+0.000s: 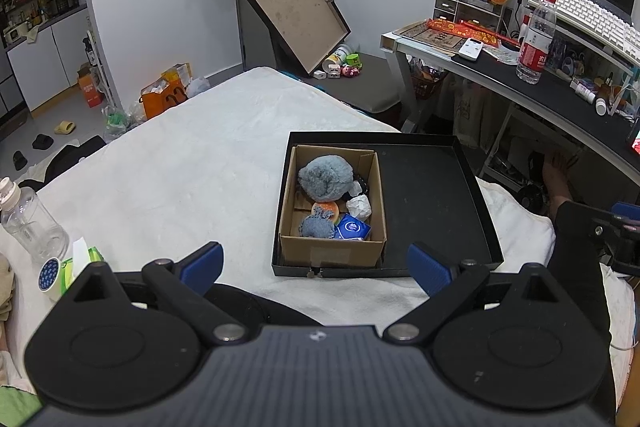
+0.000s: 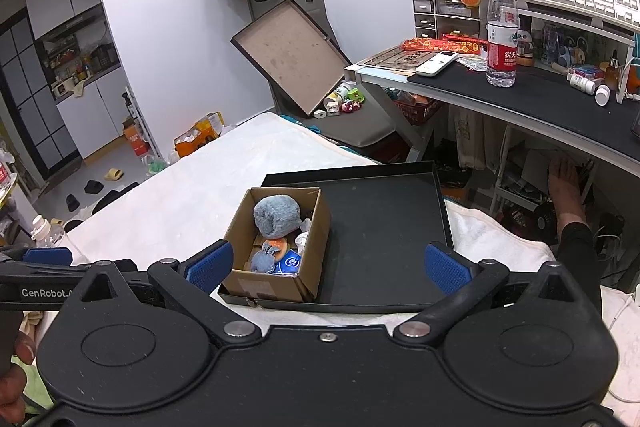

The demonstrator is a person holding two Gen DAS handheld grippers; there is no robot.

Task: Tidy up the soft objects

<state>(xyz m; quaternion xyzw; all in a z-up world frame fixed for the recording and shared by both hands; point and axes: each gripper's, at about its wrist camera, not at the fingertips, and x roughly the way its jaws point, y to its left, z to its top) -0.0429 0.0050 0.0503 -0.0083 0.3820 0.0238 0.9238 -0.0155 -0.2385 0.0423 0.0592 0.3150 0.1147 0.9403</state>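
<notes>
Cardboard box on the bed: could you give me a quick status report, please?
Both hand-held grippers open, empty: left, right. Cardboard box in black tray, holding grey plush and smaller soft items. Nothing blocking the approach.

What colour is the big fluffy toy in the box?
Grey-blue fluffy toy, clearest in the left wrist view.

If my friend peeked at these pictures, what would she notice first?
Probably the cardboard box sitting in the left part of a black tray on the white bed, with a fluffy blue-grey plush toy at its far end. Then the two open grippers: the left gripper and the right gripper, both empty and held just short of the tray.
</notes>
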